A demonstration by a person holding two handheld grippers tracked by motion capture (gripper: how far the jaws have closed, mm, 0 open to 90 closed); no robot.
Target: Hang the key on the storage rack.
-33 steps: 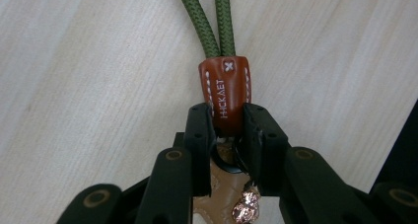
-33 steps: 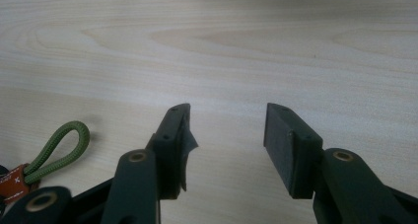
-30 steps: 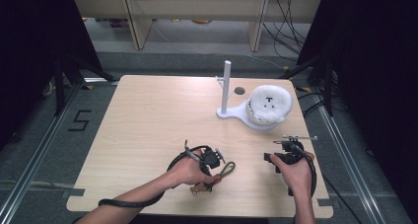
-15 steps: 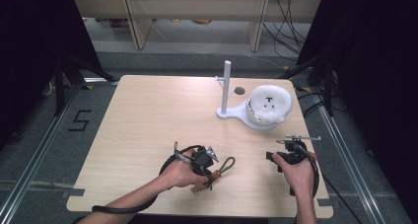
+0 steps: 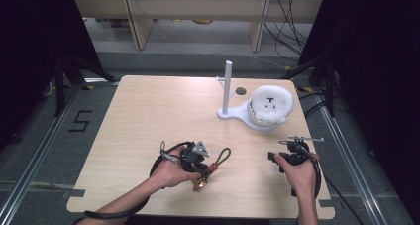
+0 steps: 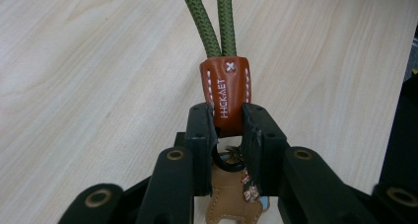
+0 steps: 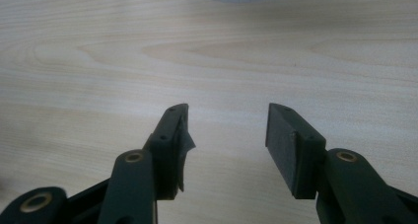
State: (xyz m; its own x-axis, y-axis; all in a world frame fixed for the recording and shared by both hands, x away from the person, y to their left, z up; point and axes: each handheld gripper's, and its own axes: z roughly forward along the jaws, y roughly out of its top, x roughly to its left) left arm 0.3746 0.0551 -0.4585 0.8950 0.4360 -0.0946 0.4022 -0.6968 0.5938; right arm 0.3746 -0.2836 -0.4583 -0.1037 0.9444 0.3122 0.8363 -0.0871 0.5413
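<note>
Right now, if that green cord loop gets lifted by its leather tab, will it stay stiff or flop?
Probably flop: the cord is thin braided rope, limp on the table. The leather tab looks firmer, clamped in the left gripper. Charms beneath would likely dangle; it seems light.

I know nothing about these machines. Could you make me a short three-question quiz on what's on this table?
1. True or false: the left claw is clamped on the orange leather tab of the green cord keychain.
2. Are the right claw's jaws open or shut?
3. What sits on the white stand: A) a white plush toy, B) a mug, C) a book?

Key: 1 true; 2 open, nothing between them; 3 A.
</note>
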